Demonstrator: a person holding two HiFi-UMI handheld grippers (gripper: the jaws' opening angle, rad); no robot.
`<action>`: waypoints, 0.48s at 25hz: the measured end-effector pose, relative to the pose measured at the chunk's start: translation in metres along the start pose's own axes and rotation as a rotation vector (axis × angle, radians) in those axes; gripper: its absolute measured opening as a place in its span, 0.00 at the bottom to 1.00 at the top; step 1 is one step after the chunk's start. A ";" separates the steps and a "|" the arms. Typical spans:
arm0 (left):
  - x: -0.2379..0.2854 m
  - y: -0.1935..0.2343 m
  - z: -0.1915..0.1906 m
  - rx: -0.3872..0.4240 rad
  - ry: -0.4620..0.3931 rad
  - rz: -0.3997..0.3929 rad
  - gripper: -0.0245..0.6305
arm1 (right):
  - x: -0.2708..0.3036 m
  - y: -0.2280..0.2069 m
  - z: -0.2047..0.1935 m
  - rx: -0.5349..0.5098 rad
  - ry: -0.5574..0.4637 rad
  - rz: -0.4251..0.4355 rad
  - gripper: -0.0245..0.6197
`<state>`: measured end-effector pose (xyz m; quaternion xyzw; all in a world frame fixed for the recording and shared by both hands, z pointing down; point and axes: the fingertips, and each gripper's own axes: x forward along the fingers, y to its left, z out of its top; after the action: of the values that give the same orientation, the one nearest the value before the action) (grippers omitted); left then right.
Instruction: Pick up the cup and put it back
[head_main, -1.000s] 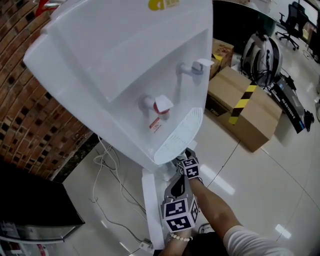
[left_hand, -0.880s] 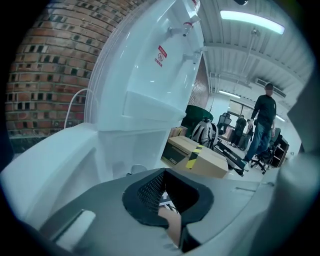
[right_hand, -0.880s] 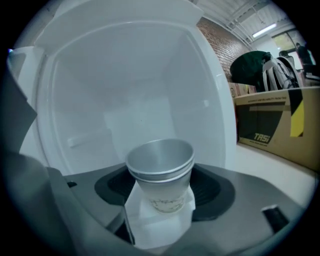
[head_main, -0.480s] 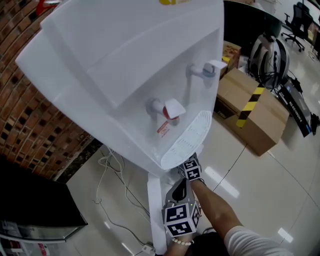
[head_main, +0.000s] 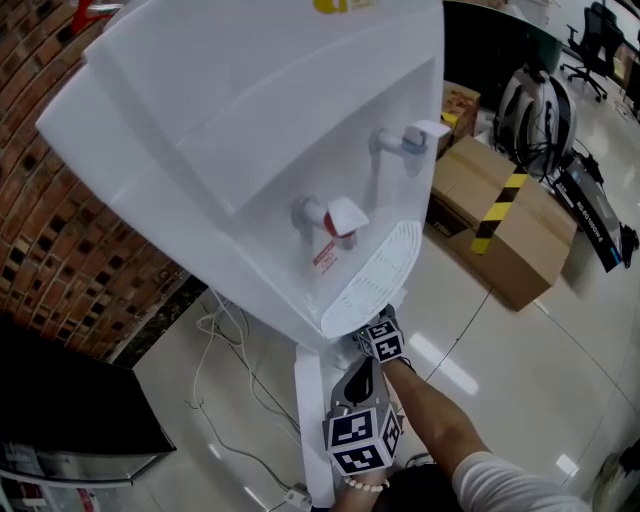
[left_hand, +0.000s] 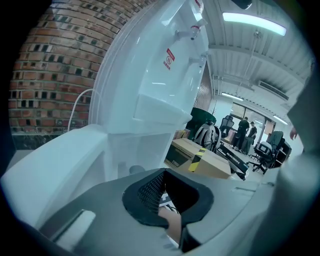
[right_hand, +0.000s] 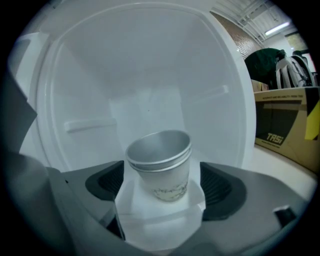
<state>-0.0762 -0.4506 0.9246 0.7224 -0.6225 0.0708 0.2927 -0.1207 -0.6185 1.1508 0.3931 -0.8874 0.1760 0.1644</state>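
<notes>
A paper cup (right_hand: 162, 165), with a second rim just under its top one, stands upright on a white ledge (right_hand: 160, 220) inside the recess of a white water dispenser (head_main: 250, 150). My right gripper (right_hand: 162, 185) straddles the cup. Its jaws are opening, and a gap shows on each side between the dark pads (right_hand: 107, 182) and the cup. In the head view only its marker cube (head_main: 383, 340) shows, under the drip tray (head_main: 375, 270). My left gripper (left_hand: 167, 172) is shut on nothing and hangs lower (head_main: 358, 440), pointing up at the dispenser.
The dispenser carries a red tap (head_main: 335, 215) and a pale tap (head_main: 410, 135). A cardboard box (head_main: 500, 235) and a backpack (head_main: 535, 110) sit on the floor to the right. Cables (head_main: 225, 330) trail at left, by a brick wall (head_main: 60, 260) and a black cabinet (head_main: 60, 420).
The head view shifted slightly a second ago, then settled. Both marker cubes stay in about the same place under the dispenser.
</notes>
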 end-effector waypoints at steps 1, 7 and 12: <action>-0.002 0.000 0.000 -0.006 -0.001 -0.001 0.05 | -0.004 0.001 -0.002 0.001 0.010 0.000 0.82; -0.013 -0.013 0.009 -0.012 -0.036 -0.007 0.05 | -0.046 0.001 0.004 0.016 0.013 -0.003 0.83; -0.041 -0.027 0.010 -0.046 0.006 -0.011 0.05 | -0.121 0.006 0.032 0.088 -0.002 -0.036 0.63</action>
<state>-0.0622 -0.4195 0.8882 0.7187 -0.6190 0.0569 0.3117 -0.0524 -0.5512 1.0697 0.4159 -0.8717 0.2117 0.1492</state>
